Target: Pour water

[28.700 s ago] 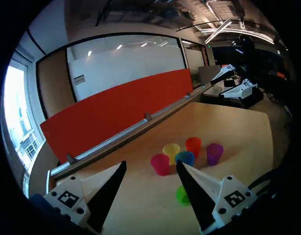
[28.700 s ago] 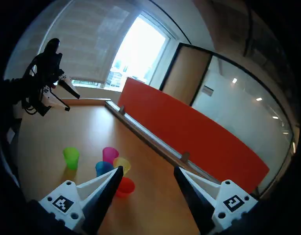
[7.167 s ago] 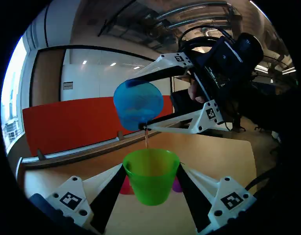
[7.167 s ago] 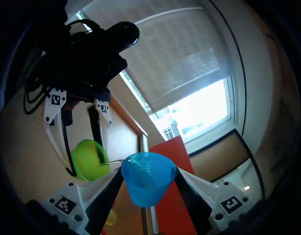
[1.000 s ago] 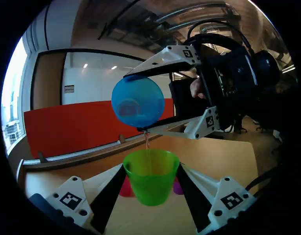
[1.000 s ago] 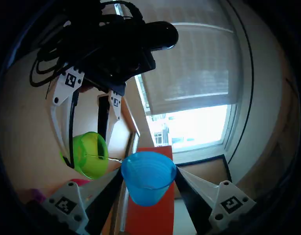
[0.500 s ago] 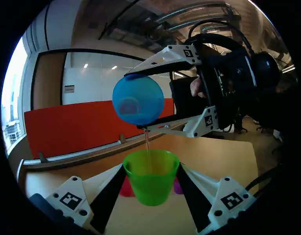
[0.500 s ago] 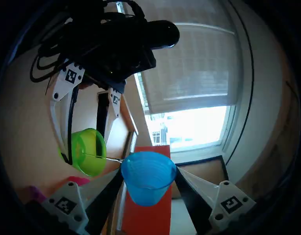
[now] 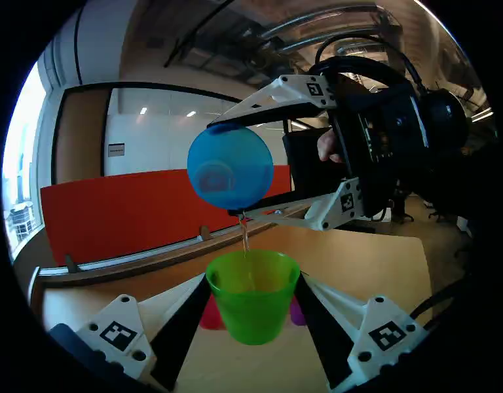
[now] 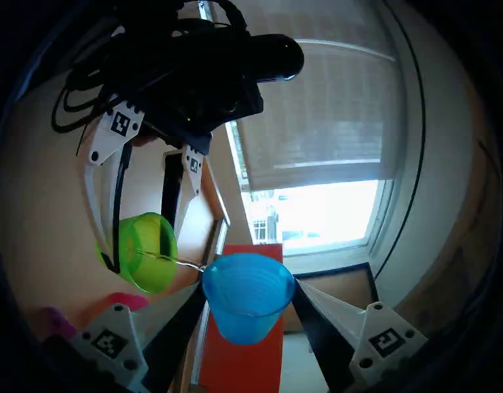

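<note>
In the left gripper view my left gripper [image 9: 251,298] is shut on an upright green cup [image 9: 253,302]. Above it the right gripper [image 9: 242,164] holds a blue cup [image 9: 230,168] tipped far over, mouth toward me. A thin stream of water [image 9: 245,239] falls from its rim into the green cup. In the right gripper view my right gripper [image 10: 248,295] is shut on the blue cup [image 10: 247,296], and the thin stream [image 10: 176,260] runs left to the green cup [image 10: 145,251], held by the left gripper [image 10: 147,249].
A wooden table [image 9: 376,252] lies below, with an orange divider panel [image 9: 120,209] along its far side. A pink cup [image 9: 211,314] and a purple cup [image 9: 296,311] peek out behind the green cup. A bright window [image 10: 317,209] sits past the blue cup.
The blue cup has tipped slightly further and the stream keeps falling into the green cup. Both grippers have barely moved.
</note>
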The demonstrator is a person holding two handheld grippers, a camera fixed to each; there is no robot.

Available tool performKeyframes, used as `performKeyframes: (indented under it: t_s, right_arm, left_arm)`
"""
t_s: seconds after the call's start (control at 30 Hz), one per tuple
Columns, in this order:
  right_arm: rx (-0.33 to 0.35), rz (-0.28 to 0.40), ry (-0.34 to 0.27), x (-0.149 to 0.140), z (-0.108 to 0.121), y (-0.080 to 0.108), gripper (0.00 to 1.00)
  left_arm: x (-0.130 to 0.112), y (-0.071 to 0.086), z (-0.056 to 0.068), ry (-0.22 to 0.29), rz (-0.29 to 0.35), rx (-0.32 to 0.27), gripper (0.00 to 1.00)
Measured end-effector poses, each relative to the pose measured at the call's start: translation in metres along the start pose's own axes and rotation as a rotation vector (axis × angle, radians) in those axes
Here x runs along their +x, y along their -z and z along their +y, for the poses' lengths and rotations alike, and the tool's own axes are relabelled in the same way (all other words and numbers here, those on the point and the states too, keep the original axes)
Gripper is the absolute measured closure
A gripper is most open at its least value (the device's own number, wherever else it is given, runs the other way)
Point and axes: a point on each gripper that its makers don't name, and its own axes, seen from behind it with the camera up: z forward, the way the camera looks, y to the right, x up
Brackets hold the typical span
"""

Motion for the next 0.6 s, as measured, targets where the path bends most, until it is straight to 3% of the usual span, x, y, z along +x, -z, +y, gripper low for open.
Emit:
performKeyframes:
  t_s: [0.6]
  right_arm:
    - [-0.007, -0.004, 0.028, 0.0005, -0.0006, 0.0025, 0.07]
  left_arm:
    - [-0.0021, -0.0018, 0.0029, -0.003, -0.001, -0.002, 0.13]
